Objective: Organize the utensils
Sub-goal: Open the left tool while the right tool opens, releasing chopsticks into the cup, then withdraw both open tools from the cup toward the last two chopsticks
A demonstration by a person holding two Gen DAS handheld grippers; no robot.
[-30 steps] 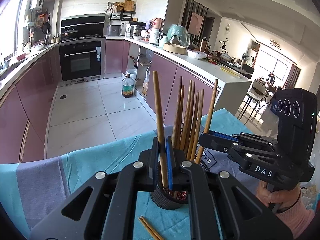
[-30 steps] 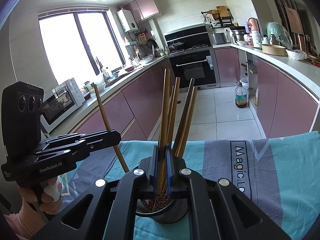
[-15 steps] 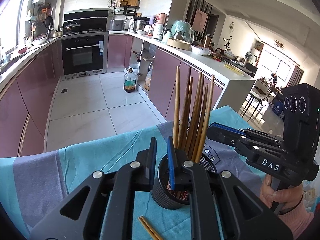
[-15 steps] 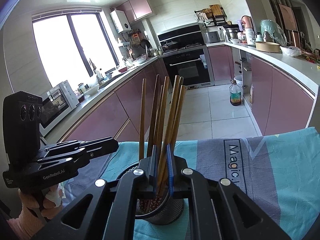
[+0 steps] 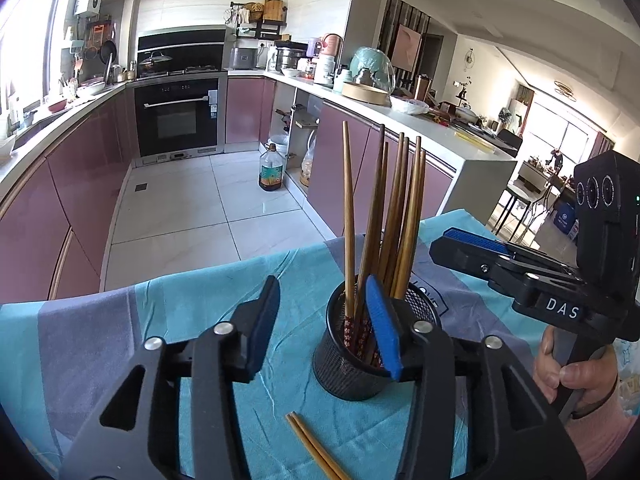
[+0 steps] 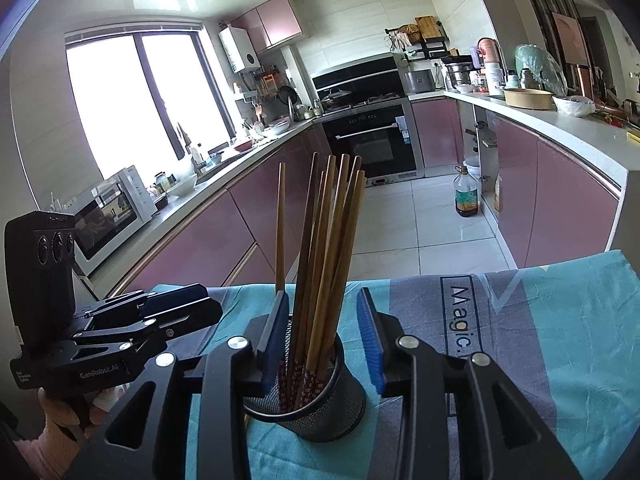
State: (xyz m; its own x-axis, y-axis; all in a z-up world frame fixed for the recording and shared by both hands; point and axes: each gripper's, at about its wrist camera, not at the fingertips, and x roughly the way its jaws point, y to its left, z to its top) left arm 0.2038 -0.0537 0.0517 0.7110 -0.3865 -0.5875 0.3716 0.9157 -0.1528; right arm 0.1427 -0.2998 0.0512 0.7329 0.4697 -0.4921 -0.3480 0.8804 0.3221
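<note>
Left gripper (image 5: 324,328): jaws spread wide, holding nothing, level over the bench (image 5: 100,320), pointing at the kitchen. Its right pad sits in front of the cup (image 5: 360,364); left pad is clear of it, over the cloth (image 5: 224,280).

Right gripper (image 6: 326,336): jaws also spread, holding nothing. The cup (image 6: 320,408) sits between its pads, chopsticks (image 6: 324,248) standing up through the gap. Can't tell whether the left pad touches them.

Cup: black mesh, upright on the cloth, full of brown chopsticks (image 5: 384,220) leaning slightly, patterned ends down.

Left view only: loose pair (image 5: 316,448) of chopsticks lying flat on the cloth, just in front of the cup, near the bottom edge. Also shows the right gripper (image 5: 472,246) side-on at the right, with the hand (image 5: 568,368) on its handle.

Right view only: left gripper (image 6: 188,304) side-on at the far left, hand (image 6: 60,420) under it, and "Magic" print (image 6: 460,320) on the cloth (image 6: 560,340) right of the cup.
</note>
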